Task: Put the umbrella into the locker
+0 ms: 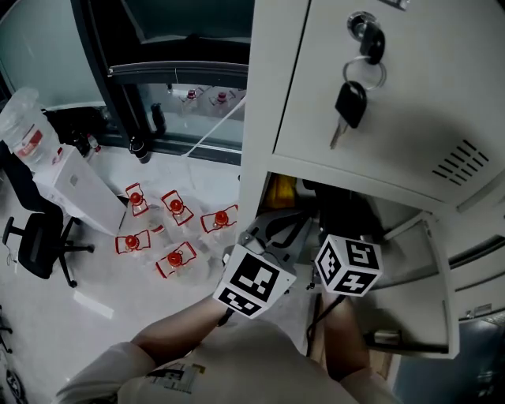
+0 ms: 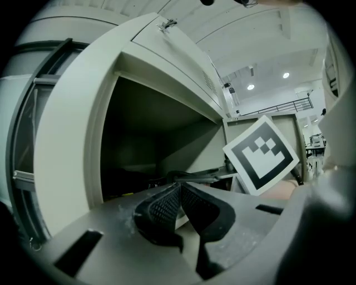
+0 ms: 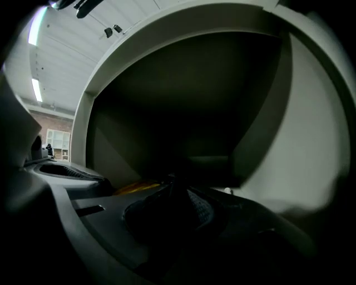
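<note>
I cannot tell the umbrella for sure. A yellow thing (image 1: pixel 280 191) lies inside the locker (image 1: pixel 254 142), just ahead of both claws. The left claw (image 2: pixel 179 188) is pinched together on nothing. The right claw (image 3: pixel 177 193) looks closed too. Pulling back carelessly, the right claw might bump the open door (image 1: pixel 426 292) beside it.

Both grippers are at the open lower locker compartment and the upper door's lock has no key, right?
No. The head view shows a key in the silver lock of the pale grey metal upper locker door, and a black-headed key hanging from its ring. The rest stands.
</note>
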Tool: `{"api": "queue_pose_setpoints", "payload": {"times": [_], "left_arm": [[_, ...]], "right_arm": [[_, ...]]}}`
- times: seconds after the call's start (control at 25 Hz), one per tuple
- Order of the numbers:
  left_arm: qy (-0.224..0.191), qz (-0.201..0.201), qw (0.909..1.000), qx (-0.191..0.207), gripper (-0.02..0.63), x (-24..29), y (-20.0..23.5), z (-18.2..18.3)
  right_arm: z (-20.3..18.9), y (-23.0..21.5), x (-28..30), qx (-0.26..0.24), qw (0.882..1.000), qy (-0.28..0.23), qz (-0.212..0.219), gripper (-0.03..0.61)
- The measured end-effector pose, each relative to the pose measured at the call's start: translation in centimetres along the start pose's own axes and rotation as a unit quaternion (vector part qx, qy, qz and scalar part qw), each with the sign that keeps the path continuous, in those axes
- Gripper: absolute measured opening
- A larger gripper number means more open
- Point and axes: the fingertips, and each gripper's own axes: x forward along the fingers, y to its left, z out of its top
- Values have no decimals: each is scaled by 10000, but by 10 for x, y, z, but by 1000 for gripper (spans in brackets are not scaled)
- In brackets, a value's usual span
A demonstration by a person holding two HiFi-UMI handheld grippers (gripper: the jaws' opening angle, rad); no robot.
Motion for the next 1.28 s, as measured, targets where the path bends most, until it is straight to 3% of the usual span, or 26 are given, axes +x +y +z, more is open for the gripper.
{"api": "queue_pose_setpoints", "payload": {"times": [0.28,1.16,1.28], "left_arm": [[-36,-99,9999,-61,11,-2,-1,-1],[-149,-208,9995,-203,11,-10,-6,2],[-128,-212,9995,-187,11,-13,-6,1]], "right_arm": [[0,1,11,-304,9993,215,10,12],[-7,4,38,-475,9954,827,119,15],[-6,4,31,-437,9957,808,143,111]]}}
